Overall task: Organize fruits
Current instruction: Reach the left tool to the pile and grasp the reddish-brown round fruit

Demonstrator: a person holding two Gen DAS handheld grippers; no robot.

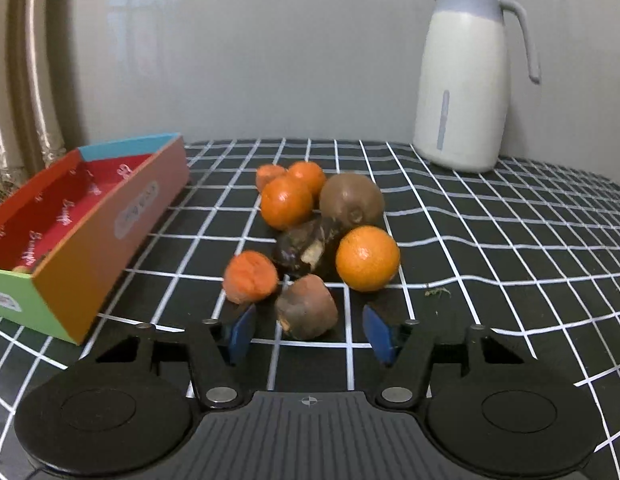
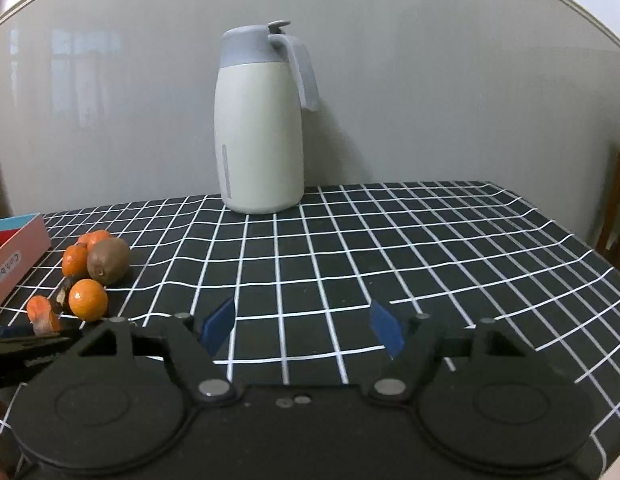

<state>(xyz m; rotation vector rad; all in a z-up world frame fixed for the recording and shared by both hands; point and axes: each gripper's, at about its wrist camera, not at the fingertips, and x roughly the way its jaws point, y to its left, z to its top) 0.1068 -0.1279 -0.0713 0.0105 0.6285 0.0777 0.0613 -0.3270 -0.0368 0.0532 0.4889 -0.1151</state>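
My left gripper (image 1: 310, 330) has its jaws apart around a brownish fruit (image 1: 305, 307), not pressing it. The fruit pile (image 1: 322, 224) sits on the desk (image 1: 490, 248) beside the box (image 1: 89, 220). My right gripper (image 2: 301, 326) has jaws apart, empty, near the jug (image 2: 259, 128).

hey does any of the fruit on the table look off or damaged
Yes. In the pile, a dark blackened fruit shows a pale torn patch. The brownish fruit nearest the left gripper looks bruised and discoloured. A small green scrap lies loose on the checked tablecloth. The oranges and kiwi look sound.
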